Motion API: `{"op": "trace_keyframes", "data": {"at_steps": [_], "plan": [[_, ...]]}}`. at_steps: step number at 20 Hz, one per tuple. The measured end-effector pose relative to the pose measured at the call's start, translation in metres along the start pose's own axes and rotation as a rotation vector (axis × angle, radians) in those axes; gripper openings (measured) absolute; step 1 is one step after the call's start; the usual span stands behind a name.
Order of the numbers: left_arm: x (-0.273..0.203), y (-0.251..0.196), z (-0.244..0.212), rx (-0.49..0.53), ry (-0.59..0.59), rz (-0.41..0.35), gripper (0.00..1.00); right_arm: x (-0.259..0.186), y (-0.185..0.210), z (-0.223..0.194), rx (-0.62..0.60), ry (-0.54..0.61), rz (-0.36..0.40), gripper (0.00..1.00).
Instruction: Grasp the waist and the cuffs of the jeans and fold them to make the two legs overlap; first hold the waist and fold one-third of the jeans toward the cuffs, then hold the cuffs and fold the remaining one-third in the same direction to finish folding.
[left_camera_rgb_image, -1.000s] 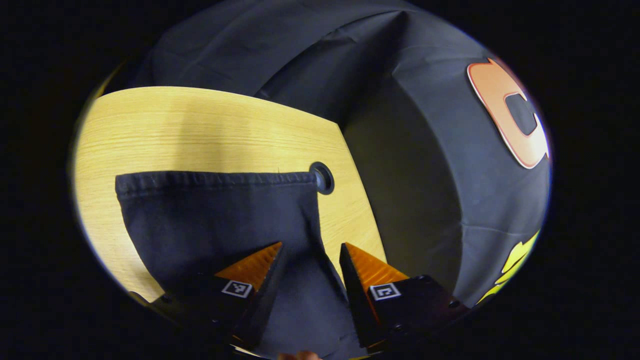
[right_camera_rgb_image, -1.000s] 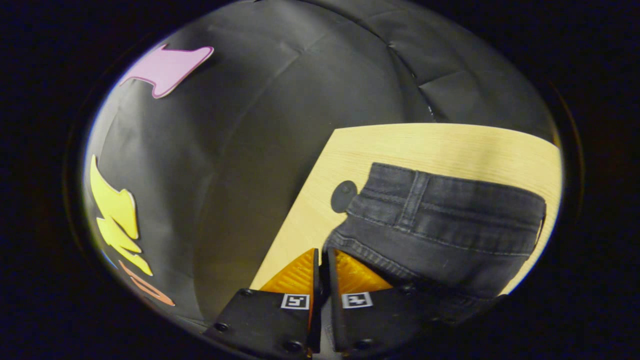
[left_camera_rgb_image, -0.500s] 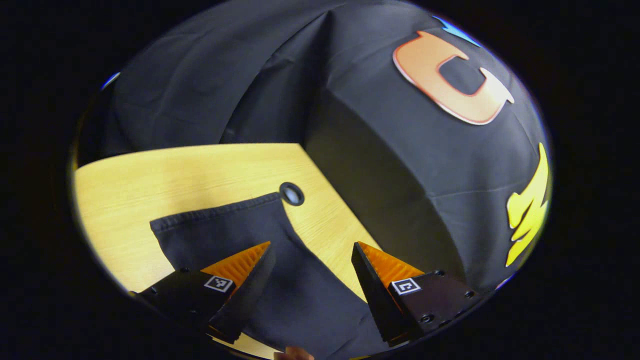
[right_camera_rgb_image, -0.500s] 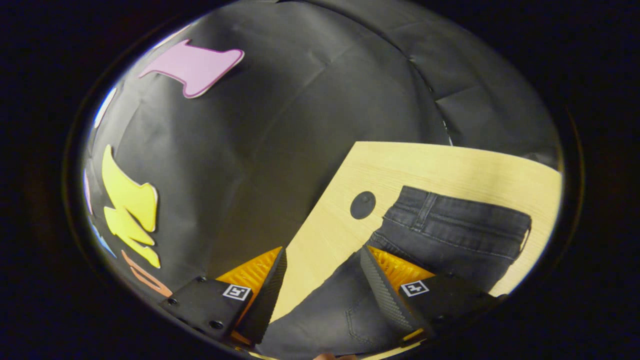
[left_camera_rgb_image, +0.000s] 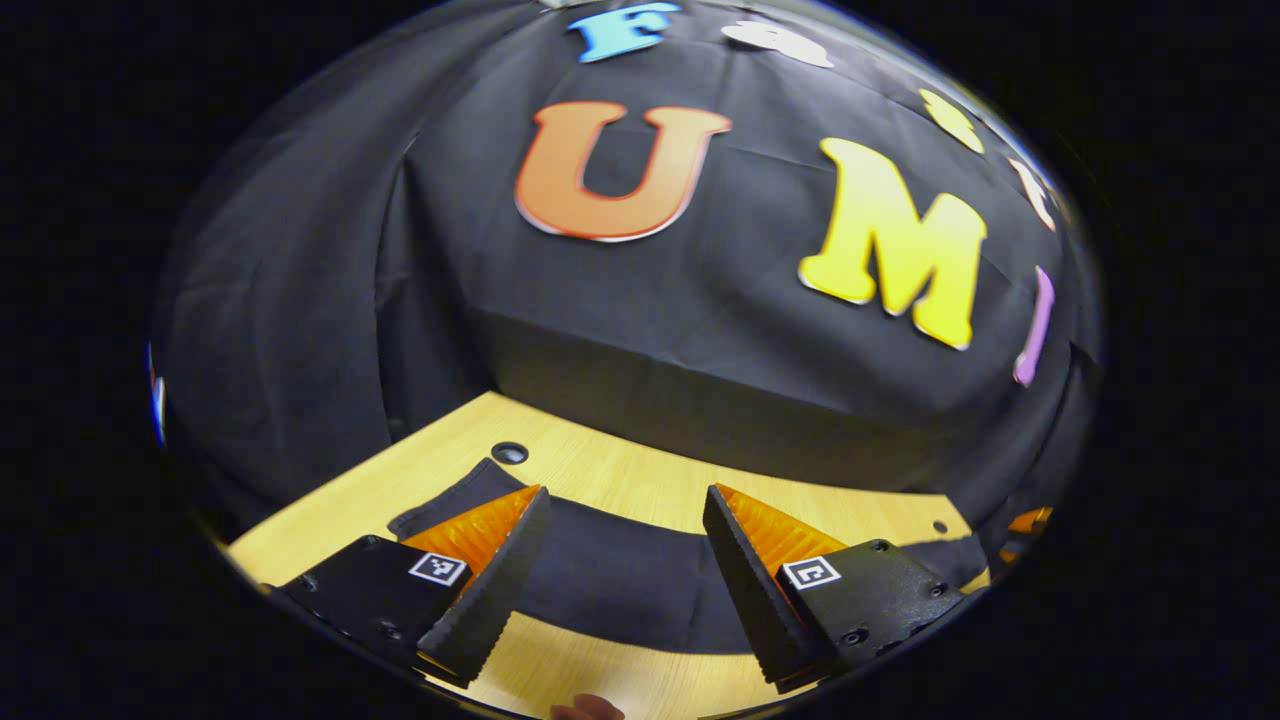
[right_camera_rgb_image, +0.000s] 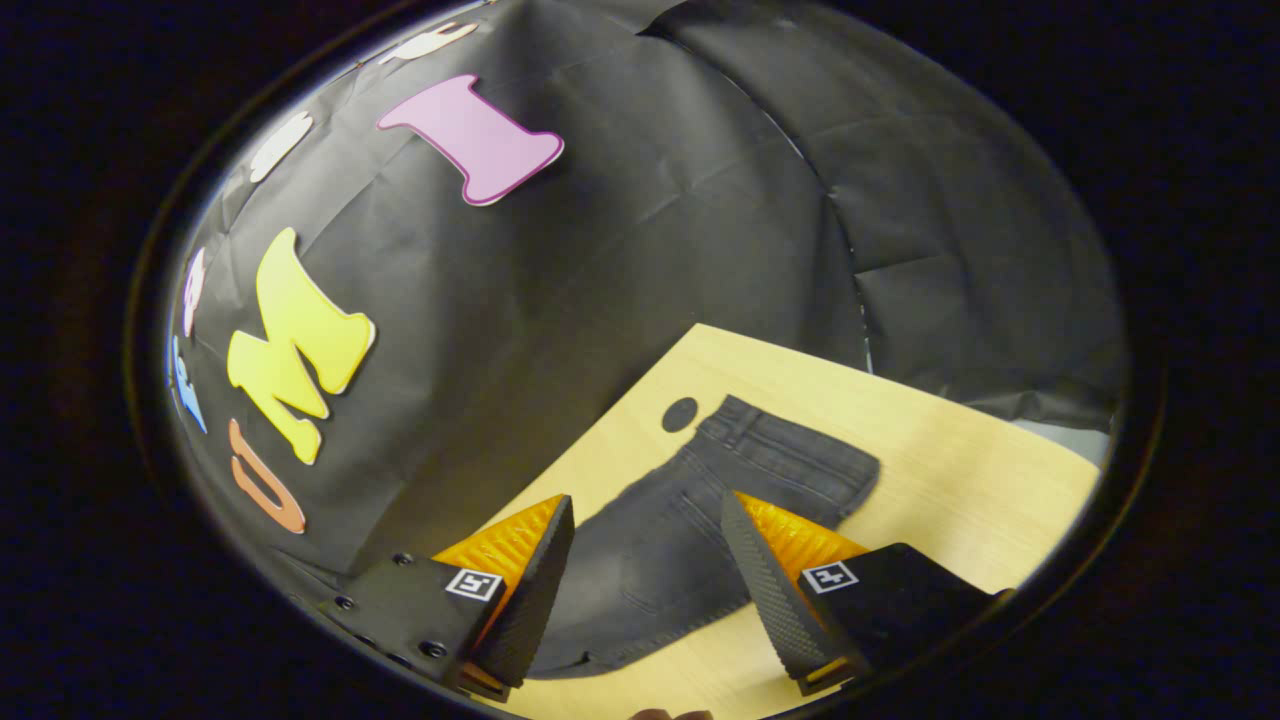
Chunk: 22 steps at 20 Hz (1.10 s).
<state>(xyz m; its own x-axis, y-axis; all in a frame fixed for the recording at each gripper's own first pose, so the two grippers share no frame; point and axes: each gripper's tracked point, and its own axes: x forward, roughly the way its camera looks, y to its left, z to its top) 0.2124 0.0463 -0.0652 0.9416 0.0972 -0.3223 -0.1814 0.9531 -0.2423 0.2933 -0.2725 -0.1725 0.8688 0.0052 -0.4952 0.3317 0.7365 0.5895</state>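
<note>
Now jeans (right_camera_rgb_image: 700, 500) flat on table (right_camera_rgb_image: 960, 480); both grippers spread.

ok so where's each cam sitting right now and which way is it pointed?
Left gripper view: rides the left gripper, looking along its spread fingers, low across the jeans on the table toward the booth wall; a fingertip shows at the bottom edge.
Right gripper view: rides the right gripper, looking down along its spread fingers at the jeans' waist, beside the table's round hole; a bit of hand shows at the bottom.
Shared: jeans, table, wall.
</note>
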Motion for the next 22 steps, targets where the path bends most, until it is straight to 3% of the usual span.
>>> {"op": "trace_keyframes", "data": {"at_steps": [3,6,11,16,20,22], "plan": [[-0.044,-0.041,0.009,0.081,-0.037,-0.079,0.99,-0.013,-0.048,-0.012,0.04,0.023,-0.075,0.93],[-0.084,-0.079,0.02,0.05,-0.084,-0.137,0.99,-0.009,-0.083,-0.024,0.104,0.048,-0.127,0.93],[-0.125,-0.124,0.005,0.065,-0.046,-0.217,0.99,0.024,-0.095,-0.032,0.252,0.072,-0.112,0.93],[-0.126,-0.122,0.01,0.077,-0.029,-0.19,0.99,0.048,-0.095,-0.026,0.378,0.055,-0.063,0.92],[-0.126,-0.114,0.013,0.088,-0.019,-0.163,0.99,0.063,-0.103,-0.026,0.462,0.022,-0.07,0.46],[-0.126,-0.114,0.013,0.1,-0.013,-0.164,0.99,0.069,-0.106,-0.033,0.444,0.027,-0.074,0.41]]}}
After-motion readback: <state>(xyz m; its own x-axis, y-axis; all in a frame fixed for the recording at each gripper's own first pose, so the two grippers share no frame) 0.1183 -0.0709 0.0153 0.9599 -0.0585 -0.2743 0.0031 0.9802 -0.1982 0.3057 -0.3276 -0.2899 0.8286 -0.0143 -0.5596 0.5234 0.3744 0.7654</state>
